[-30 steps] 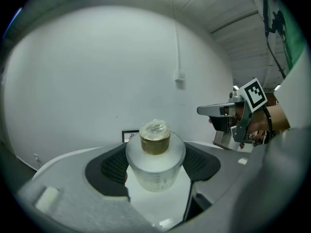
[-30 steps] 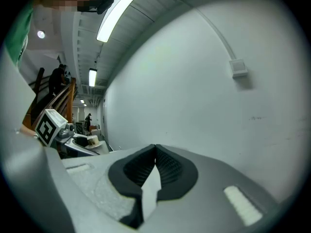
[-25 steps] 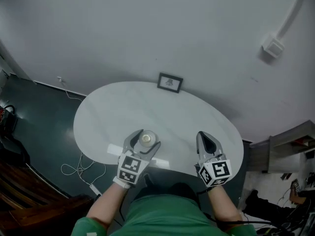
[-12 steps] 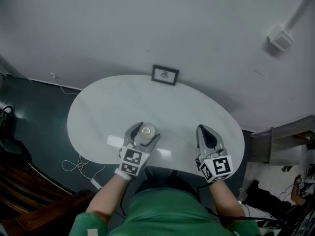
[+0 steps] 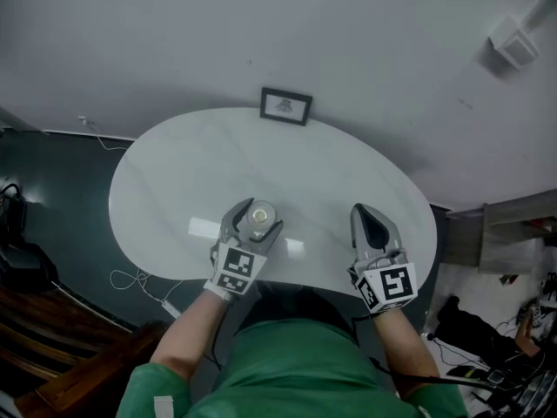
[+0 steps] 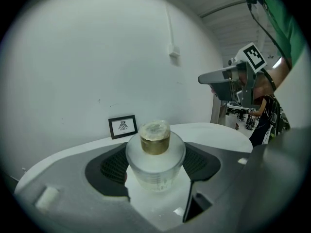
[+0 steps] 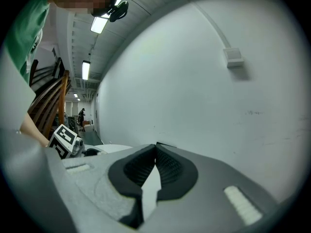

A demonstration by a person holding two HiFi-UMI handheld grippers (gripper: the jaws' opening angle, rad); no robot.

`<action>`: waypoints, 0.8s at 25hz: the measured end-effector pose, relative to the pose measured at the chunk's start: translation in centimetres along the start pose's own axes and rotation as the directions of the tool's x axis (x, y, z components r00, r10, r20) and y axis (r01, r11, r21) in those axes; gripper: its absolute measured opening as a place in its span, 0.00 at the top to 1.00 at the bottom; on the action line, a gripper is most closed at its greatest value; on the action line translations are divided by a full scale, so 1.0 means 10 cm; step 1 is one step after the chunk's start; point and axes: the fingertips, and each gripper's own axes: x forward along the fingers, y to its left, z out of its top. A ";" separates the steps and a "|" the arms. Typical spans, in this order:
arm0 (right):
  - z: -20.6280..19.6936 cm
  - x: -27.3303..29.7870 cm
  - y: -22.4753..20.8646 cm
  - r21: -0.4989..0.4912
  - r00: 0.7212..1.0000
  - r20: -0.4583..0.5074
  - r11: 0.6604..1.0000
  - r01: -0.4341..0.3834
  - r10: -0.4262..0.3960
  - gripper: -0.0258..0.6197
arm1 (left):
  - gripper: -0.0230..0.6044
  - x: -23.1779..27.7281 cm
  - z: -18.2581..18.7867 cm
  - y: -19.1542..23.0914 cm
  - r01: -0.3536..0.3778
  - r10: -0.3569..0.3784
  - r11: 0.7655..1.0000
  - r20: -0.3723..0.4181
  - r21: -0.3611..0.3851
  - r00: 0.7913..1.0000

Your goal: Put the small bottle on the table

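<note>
Frosted, translucent small bottle (image 6: 155, 160) with a dull brass-coloured round cap: upright, pinched at its body between the two dark ribbed pads of the left claw (image 5: 258, 219), which stands wide because the bottle itself is wide. Location: above the near part of the white, glossy oval worktop (image 5: 187, 168), well short of its middle; whether the base already touches the surface cannot be told from either view. Right claw (image 5: 365, 218): pressed together, nothing between the pads, held over the near right edge of the worktop and well apart from the bottle. Also present: small black-framed picture (image 5: 285, 105) standing at the far edge of the worktop against a plain pale wall (image 5: 287, 33). Step in hand, as judged: setting-down, with the bottle carried to its place and not yet released. Next move calls for: bringing the base flat onto the worktop with the bottle kept upright, then spreading the left claw evenly so neither pad drags the body sideways, and drawing back along the line of the jaws. Risk noted: a smooth round body on a glossy surface may slide or tip if one pad lets go late.
</note>
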 end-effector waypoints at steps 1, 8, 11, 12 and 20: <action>-0.02 -0.01 -0.01 -0.001 1.000 -0.006 1.000 0.005 -0.005 0.96 | 0.42 0.03 -0.04 -0.01 0.006 -0.005 1.000 -0.010 0.009 1.000; -0.11 -0.11 -0.03 -0.019 0.998 -0.043 0.999 0.040 -0.041 0.96 | 0.42 0.25 -0.34 -0.01 0.036 -0.035 0.999 -0.060 0.025 0.998; -0.15 -0.16 -0.07 -0.025 0.996 -0.068 0.998 0.061 -0.062 0.96 | 0.42 0.35 -0.43 -0.01 0.045 -0.043 0.999 -0.079 0.021 0.996; -0.16 -0.18 -0.09 -0.024 0.995 -0.072 0.997 0.067 -0.068 0.96 | 0.42 0.38 -0.46 -0.02 0.049 -0.047 0.999 -0.082 0.021 0.996; -0.24 -0.29 -0.11 -0.019 0.990 -0.101 0.995 0.099 -0.100 0.96 | 0.42 0.58 -0.65 -0.05 0.073 -0.069 0.997 -0.110 0.029 0.991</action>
